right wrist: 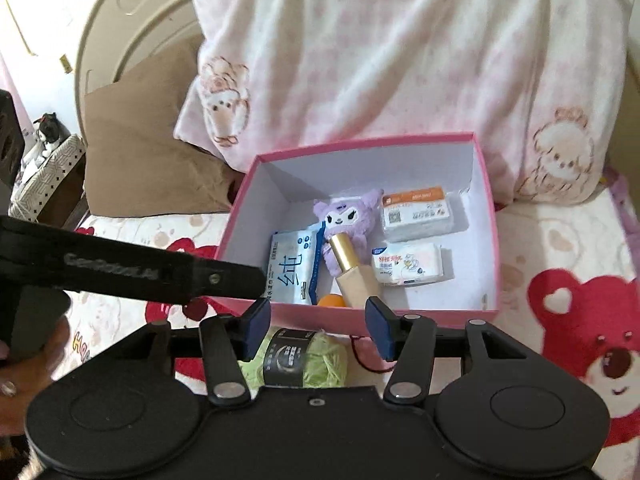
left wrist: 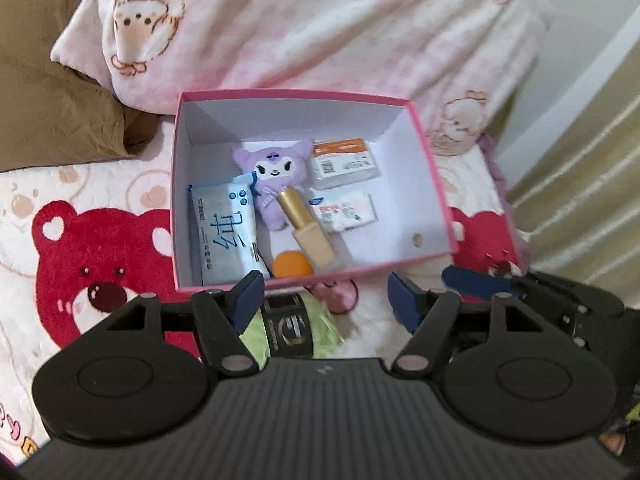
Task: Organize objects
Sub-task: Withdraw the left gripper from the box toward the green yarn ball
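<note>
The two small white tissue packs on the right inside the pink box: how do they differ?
The white tissue pack with the orange band lies nearer the far wall of the pink cardboard box; the white tissue pack with the cartoon print lies nearer the front. The orange-banded pack carries a square code and looks bulkier; the cartoon pack shows a blue logo and pink-and-yellow artwork. Both lie flat on the box floor, apart from each other, soft-wrapped.

Both wrist cameras look steeply down from close above the bed, left view squarely over the pink box (left wrist: 434, 184), right view from its right, angled across, and both share that box (right wrist: 486, 216) and the blanket (left wrist: 320, 28) behind.
</note>
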A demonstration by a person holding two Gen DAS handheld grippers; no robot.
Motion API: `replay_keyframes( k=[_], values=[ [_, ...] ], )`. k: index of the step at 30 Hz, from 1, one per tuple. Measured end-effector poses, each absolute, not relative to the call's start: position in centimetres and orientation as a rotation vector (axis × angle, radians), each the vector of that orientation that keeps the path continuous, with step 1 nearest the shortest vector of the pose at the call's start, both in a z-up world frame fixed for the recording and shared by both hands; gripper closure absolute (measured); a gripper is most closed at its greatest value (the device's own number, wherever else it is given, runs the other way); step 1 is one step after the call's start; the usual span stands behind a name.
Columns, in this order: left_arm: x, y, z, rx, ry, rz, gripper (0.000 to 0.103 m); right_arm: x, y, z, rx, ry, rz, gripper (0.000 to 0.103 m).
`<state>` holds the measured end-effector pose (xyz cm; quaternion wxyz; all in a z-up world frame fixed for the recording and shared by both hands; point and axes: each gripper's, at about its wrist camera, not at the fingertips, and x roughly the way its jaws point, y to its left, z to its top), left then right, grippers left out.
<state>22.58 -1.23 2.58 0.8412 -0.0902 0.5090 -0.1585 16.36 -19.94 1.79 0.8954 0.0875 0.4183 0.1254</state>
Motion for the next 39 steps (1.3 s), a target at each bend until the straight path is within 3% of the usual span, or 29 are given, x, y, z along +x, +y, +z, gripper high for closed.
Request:
replay_keyframes(
  k=[10, 15, 39],
  values=[
    [16.8, 0.0, 6.0, -0.074, 1.054, -0.323, 0.028, 9.8, -19.6, 6.2, 0.051, 0.771, 0.282, 0.038],
    [14.6, 0.7, 5.1, -0.055, 1.052, -0.348, 0.023, 7.2, -19.7, 5.9, 0.032, 0.757, 0.326, 0.025],
    [17.3, 1.7, -6.0, -0.15, 0.95, -0.377, 0.02, 9.9, -15.2, -6.5, -0.118, 0.774, 0.435, 0.019]
  ],
)
